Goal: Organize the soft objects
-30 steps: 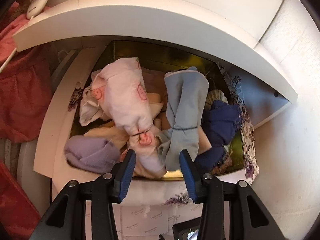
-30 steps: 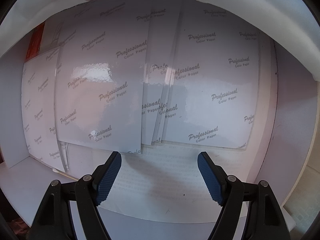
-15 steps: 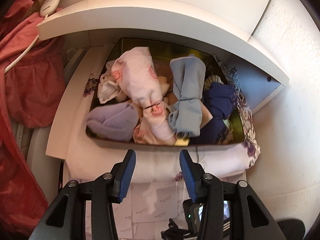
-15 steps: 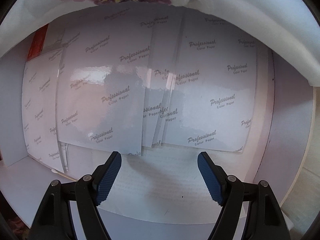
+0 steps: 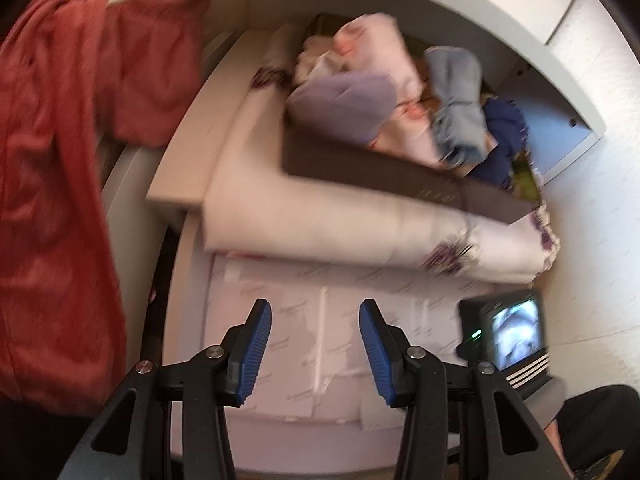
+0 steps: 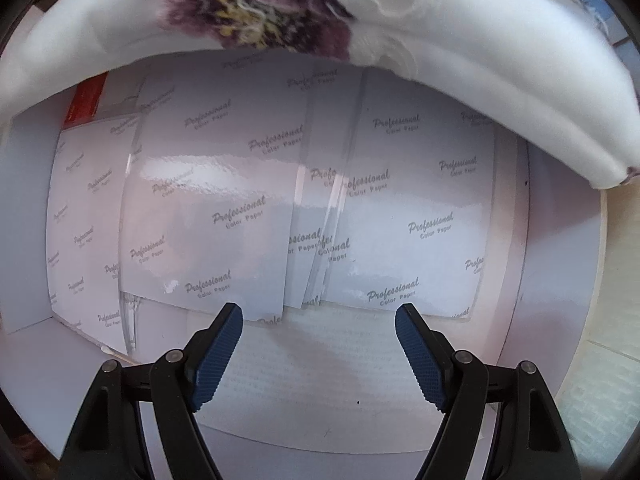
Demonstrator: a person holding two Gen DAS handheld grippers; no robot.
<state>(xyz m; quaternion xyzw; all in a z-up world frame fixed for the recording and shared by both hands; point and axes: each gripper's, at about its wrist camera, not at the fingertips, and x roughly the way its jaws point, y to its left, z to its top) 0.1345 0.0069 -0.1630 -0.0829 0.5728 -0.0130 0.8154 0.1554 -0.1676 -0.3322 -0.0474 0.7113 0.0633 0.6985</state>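
Left wrist view, blurred by motion: the left tongs point(image 5: 315, 350), black arms with ribbed blue pads, stand apart with nothing between them, pointing down at glossy white sheets of paper printed with grey lettering point(image 5: 316, 300).

At twelve to one o'clock from the tongs sits a dark rectangular box point(image 5: 400, 176) packed with soft cloth bundles. A lilac knitted bundle point(image 5: 344, 104) lies at the box's near left. A pale pink cloth roll with red round marks point(image 5: 380, 56) lies behind and beside it. A light blue tied cloth roll point(image 5: 460, 100) sits to the right of the pink one, and a dark navy bundle point(image 5: 504, 132) sits at the box's right end.

The box rests on a thick folded white blanket with purple flower prints point(image 5: 340, 220), which lies across the shelf between the box and the papers. A red garment point(image 5: 52, 160) hangs from nine to eleven o'clock. At three o'clock a small black device with a lit screen point(image 5: 512, 328) is visible.

Right wrist view: the right tongs point(image 6: 318, 354), same blue pads, stand wide apart and empty, aimed down at the overlapping glossy sheets reading "Professional Color Paper" point(image 6: 224, 216). The white blanket with its purple and yellow flower point(image 6: 256, 12) arcs across twelve o'clock.
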